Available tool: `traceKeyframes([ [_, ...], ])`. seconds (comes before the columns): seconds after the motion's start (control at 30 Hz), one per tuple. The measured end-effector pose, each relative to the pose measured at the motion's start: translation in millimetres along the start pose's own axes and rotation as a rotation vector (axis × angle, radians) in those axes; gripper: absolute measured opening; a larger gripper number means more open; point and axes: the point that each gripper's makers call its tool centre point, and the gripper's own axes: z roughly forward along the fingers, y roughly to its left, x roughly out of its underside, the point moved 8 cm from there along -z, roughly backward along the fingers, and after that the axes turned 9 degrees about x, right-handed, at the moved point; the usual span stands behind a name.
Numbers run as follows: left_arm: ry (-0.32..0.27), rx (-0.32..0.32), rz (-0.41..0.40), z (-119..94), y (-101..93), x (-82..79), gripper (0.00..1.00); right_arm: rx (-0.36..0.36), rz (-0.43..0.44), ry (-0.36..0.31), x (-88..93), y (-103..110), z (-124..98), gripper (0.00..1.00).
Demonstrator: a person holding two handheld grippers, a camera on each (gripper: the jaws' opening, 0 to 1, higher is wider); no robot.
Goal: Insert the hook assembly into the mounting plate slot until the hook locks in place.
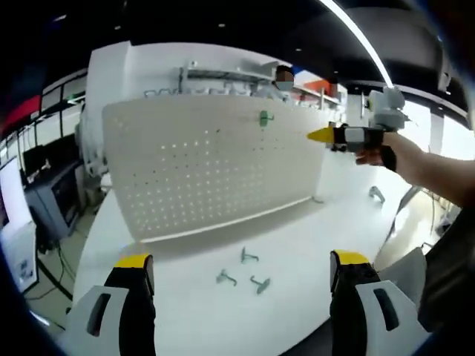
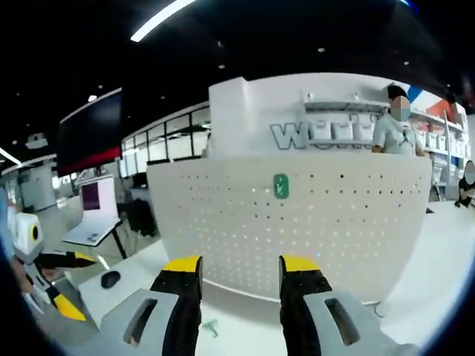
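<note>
Standing upright on the white table (image 1: 297, 245) is a white pegboard (image 1: 208, 163), the mounting plate with rows of small holes, and a green hook (image 1: 265, 117) is already seated near its top edge. In the right gripper view that same green piece sits high on the board, just left of centre, flat against the perforated face.

The left gripper (image 1: 241, 271) hangs back on the near side of the table, its yellow-tipped jaws spread wide with nothing between them. Between those jaws, on the tabletop in front of the board, lie three loose grey hooks (image 1: 243, 271), close together but not touching. Another small grey hook (image 1: 376, 194) lies farther right on the table, past the board's right end.

The right gripper (image 2: 239, 271) faces the board squarely, its jaws apart by a moderate gap and empty, with the board's lower rows of holes showing between them. In the left gripper view it appears from the side, held in a person's hand (image 1: 375, 152) up at the board's right end, level with the green hook and clear of it.

Behind the board a person (image 2: 393, 126) in a light shirt stands by a white wall with shelving. A desk with a monitor (image 2: 93, 200) sits off to the left.
</note>
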Motion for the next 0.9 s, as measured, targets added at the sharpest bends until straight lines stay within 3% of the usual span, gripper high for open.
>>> traceKeyframes([
  [0.37, 0.021, 0.017, -0.011, 2, -1.8, 7.3, 1.00, -0.051, -0.006, 0.077, 31.6, 12, -34, 0.40],
  [0.67, 0.036, 0.035, -0.044, 7, -0.4, 15.6, 1.00, -0.068, -0.014, 0.071, 30.0, 16, -50, 0.40],
  [0.9, 0.034, 0.038, -0.071, 7, -0.5, 18.6, 1.00, -0.087, -0.014, 0.119, 49.2, 22, -58, 0.40],
])
